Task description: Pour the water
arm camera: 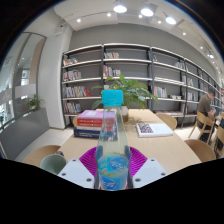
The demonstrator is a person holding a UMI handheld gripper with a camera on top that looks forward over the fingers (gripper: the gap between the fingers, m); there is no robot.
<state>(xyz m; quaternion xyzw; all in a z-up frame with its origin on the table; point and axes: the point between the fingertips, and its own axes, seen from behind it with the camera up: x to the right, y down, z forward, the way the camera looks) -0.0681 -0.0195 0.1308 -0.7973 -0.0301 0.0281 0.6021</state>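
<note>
Bottle of water, clear plastic, teal cap, stands upright dead centre between my claw's fingers. Magenta pads show on either side of its lower body, drawn in close against it; I read the claw as narrowed and clamped on the bottle, no gap visible either side. Bottle base hidden below the fingers, so I cannot tell if it rests on the wooden table. Beyond the bottle: a stack of books, a potted plant behind it, an open magazine on the table. Pale green cup sits near the left finger. Bookshelves line the far wall.
</note>
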